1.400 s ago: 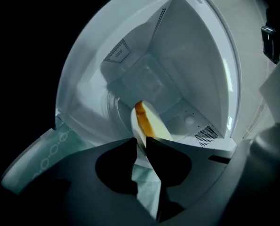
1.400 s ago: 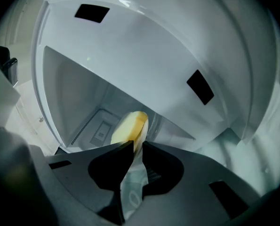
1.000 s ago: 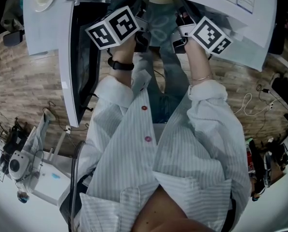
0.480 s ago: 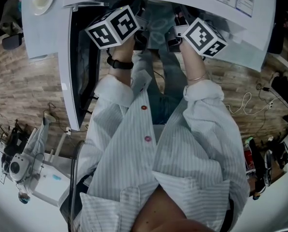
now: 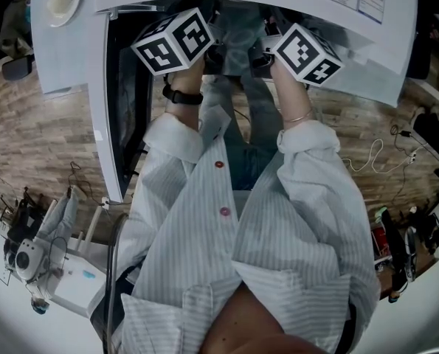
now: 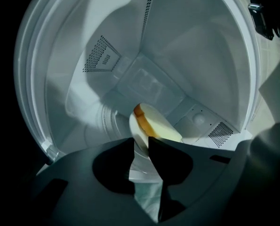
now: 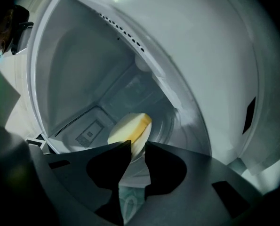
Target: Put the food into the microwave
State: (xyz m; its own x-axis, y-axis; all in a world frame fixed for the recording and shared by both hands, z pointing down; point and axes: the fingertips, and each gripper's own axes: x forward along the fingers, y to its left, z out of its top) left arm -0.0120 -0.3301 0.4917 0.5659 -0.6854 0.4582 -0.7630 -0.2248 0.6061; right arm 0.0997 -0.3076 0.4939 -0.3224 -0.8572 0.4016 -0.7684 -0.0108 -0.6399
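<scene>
my left hand-held gripper [image 6: 140,144] is clamped on the rim of the plate [image 6: 136,126], its jaws a narrow slot apart with the rim pinched between them. my right hand-held gripper [image 7: 138,146] has another part of that rim between its jaws, but they have just been opening, and i judge the pinch is off on that side. the food [image 6: 155,125], pale yellow with an orange edge, sits on the plate. the plate is well inside the microwave [image 6: 187,46], low over its floor; i cannot tell whether it rests there.

so the carrying-in looks done. what i reckon is left is letting go on the left, backing both hand-held grippers out and shutting the door [image 5: 105,116].

the gripper views show the cavity, its vents and the plate, but no door. the head view shows the open door, my sleeves [image 5: 308,198] and the marker cubes [image 5: 173,41], while the plate is hidden from it.
</scene>
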